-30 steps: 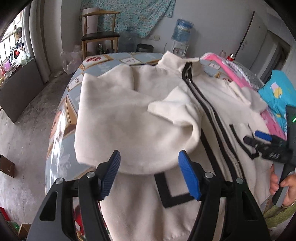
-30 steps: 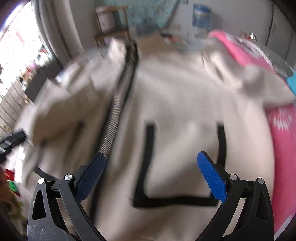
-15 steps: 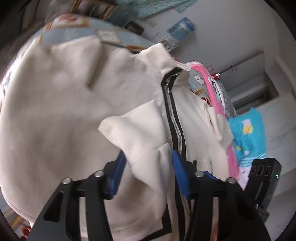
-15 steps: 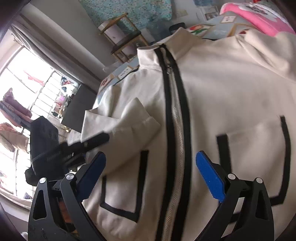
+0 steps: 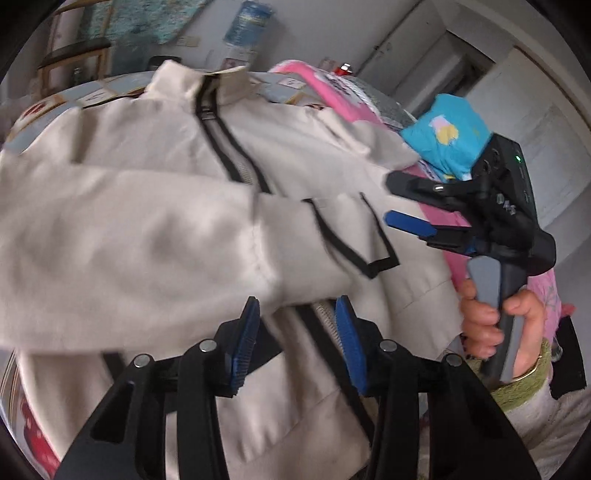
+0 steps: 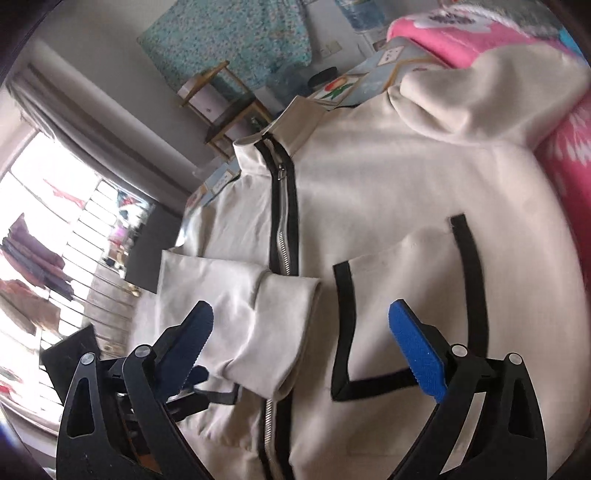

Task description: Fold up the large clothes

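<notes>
A cream zip-up jacket point(image 5: 155, 147) with black zip and pocket trim lies front up on the table; it also shows in the right wrist view point(image 6: 388, 192). Its left sleeve point(image 5: 147, 251) is folded across the chest, its cuff point(image 6: 280, 325) lying over the zip. My left gripper point(image 5: 295, 332) sits at the cuff's edge with its blue pads apart and nothing clamped. My right gripper point(image 6: 299, 343) is wide open and empty above the lower front, near the pocket point(image 6: 399, 306); it also shows at the right of the left wrist view point(image 5: 410, 206).
The jacket's right sleeve point(image 6: 487, 96) lies bunched on a pink blanket point(image 6: 561, 155). A blue garment point(image 5: 447, 136) sits beyond it. A patterned tablecloth point(image 5: 48, 110) covers the table. A wooden chair point(image 6: 221, 107) and a water dispenser point(image 5: 247, 26) stand behind.
My left gripper has carried the left sleeve to the right across the chest and its pads have opened off the cuff. My right gripper has stayed open over the lower front.
</notes>
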